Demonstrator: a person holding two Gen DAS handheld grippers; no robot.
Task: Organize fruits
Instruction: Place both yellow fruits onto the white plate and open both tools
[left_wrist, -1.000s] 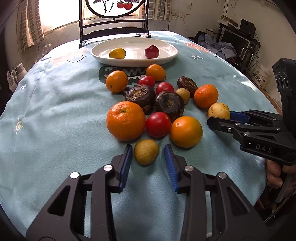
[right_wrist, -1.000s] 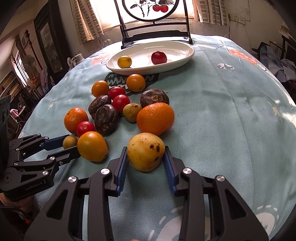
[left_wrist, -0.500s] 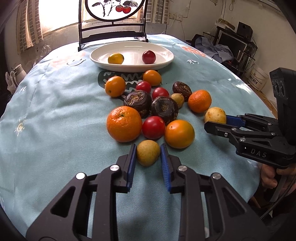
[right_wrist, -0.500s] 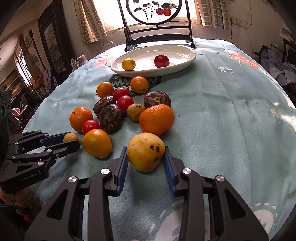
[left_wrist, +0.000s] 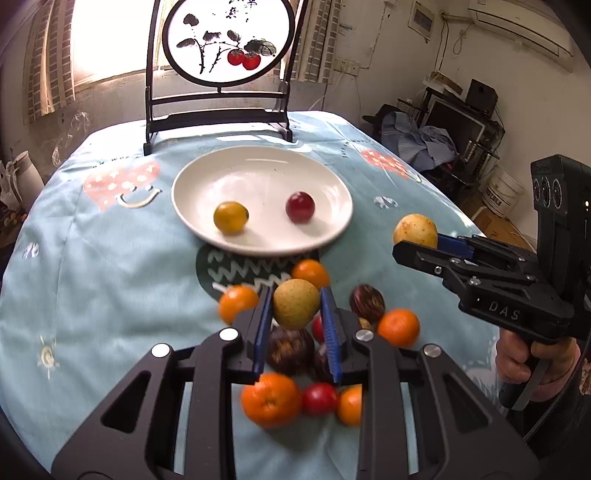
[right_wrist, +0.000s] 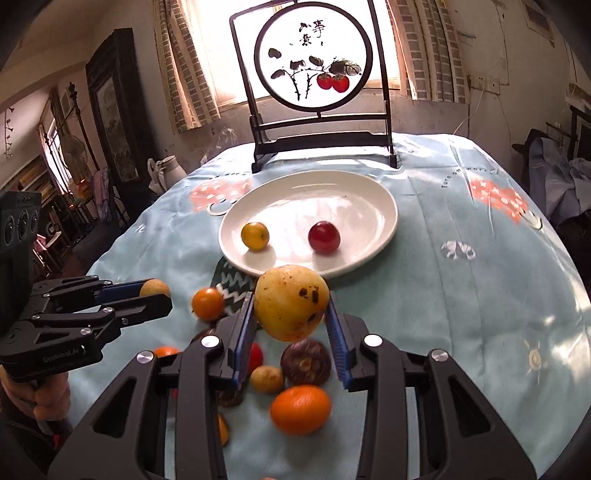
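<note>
Fruit is clamped in both tools: the left gripper (left_wrist: 296, 325) grasps a small pear (left_wrist: 296, 308), the right gripper (right_wrist: 290, 334) a spotted pear (right_wrist: 291, 302), both above the pile. Best carry each over the plate (left_wrist: 334, 232), lower it clear of the plum (left_wrist: 300, 206) and yellow fruit (left_wrist: 230, 217), then release gently so nothing rolls.

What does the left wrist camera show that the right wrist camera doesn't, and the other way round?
Left wrist only: the left gripper head-on, shut on a small greenish-yellow fruit, and an air conditioner high on the wall.
Right wrist only: the right gripper head-on, shut on a large spotted yellow fruit, and a dark cabinet by the window.
Both: the white plate holding one yellow and one red fruit, and the painted round screen.
</note>
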